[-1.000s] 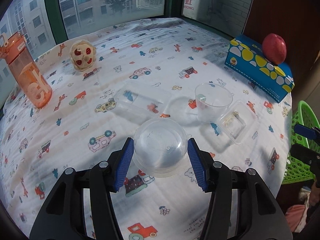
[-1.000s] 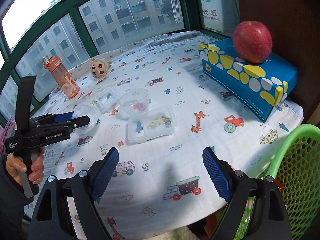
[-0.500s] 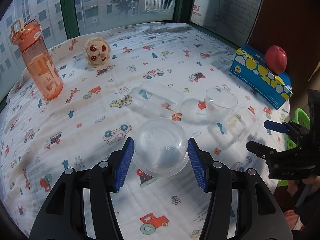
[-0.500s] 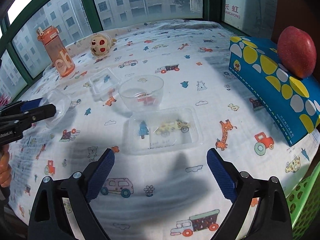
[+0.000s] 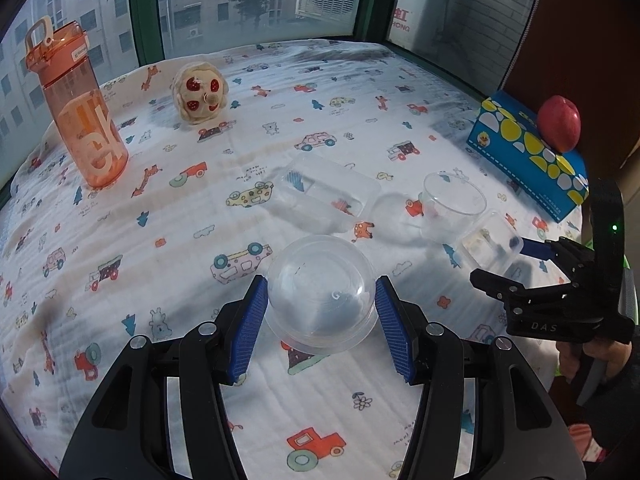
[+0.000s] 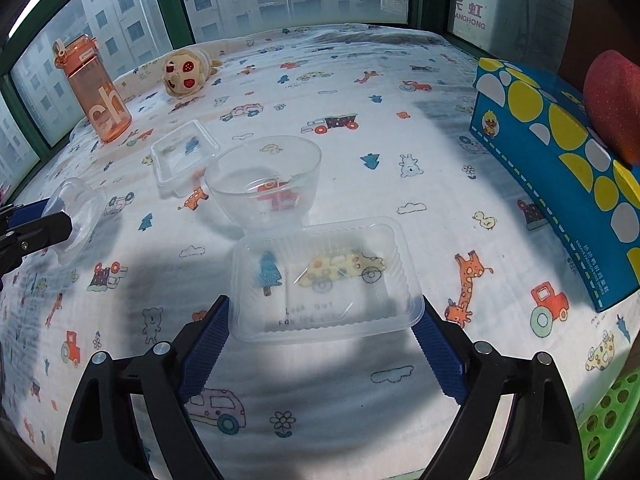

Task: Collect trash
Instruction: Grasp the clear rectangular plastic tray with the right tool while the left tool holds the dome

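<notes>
My left gripper (image 5: 320,312) is shut on a clear plastic dome cup (image 5: 320,292), held just above the patterned cloth. The same cup (image 6: 76,216) shows at the left edge of the right wrist view. My right gripper (image 6: 322,308) points down over a clear rectangular tray (image 6: 324,276). Its jaws are closing with the tray between them, the blue pads right at the tray's short ends. Behind that tray sits a clear round bowl (image 6: 264,188), and further left a second clear tray (image 6: 184,156).
A blue tissue box (image 6: 560,184) with a red apple (image 6: 612,104) on it stands at the right. A green mesh basket (image 6: 612,420) sits off the table's right corner. An orange bottle (image 6: 98,92) and a plush toy (image 6: 184,72) stand by the window.
My right gripper came down and forward from the table's edge until the rectangular tray lay between its fingers. The left gripper kept hold of the dome cup and barely shifted.
</notes>
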`<action>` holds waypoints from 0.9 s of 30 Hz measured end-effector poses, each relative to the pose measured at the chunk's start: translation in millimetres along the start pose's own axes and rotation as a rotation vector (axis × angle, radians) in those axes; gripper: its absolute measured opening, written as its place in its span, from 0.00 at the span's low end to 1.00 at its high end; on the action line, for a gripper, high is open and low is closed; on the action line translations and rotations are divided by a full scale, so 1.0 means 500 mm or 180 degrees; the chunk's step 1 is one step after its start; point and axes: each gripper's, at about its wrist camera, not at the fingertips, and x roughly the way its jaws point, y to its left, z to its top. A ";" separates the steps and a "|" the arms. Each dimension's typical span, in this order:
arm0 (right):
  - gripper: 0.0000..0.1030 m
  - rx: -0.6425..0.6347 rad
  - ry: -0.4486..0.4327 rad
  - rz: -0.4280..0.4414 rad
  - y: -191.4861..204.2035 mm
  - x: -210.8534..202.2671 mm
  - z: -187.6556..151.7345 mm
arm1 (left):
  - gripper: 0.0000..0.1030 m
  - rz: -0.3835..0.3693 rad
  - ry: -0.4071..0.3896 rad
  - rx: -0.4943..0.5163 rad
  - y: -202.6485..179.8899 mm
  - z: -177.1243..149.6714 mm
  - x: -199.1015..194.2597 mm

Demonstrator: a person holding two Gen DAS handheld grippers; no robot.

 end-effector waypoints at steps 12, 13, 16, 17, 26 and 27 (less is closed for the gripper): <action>0.78 -0.0001 -0.0137 0.0045 0.007 -0.061 -0.027 | 0.53 -0.0035 -0.0029 0.0012 -0.015 -0.005 -0.014; 0.78 0.0014 -0.0157 0.0060 0.007 -0.071 -0.030 | 0.53 -0.0040 -0.0036 0.0019 -0.019 -0.007 -0.017; 0.78 0.0020 -0.0203 0.0091 0.009 -0.102 -0.045 | 0.53 -0.0056 -0.0057 0.0046 -0.033 -0.011 -0.029; 0.78 0.0024 -0.0223 0.0097 0.009 -0.113 -0.050 | 0.53 -0.0064 -0.0066 0.0055 -0.038 -0.012 -0.032; 0.78 0.0186 -0.0426 0.0126 -0.014 -0.219 -0.100 | 0.53 -0.0168 -0.0135 0.0189 -0.098 -0.021 -0.069; 0.78 0.0208 -0.0447 0.0120 -0.020 -0.231 -0.106 | 0.53 -0.0184 -0.0142 0.0209 -0.108 -0.021 -0.072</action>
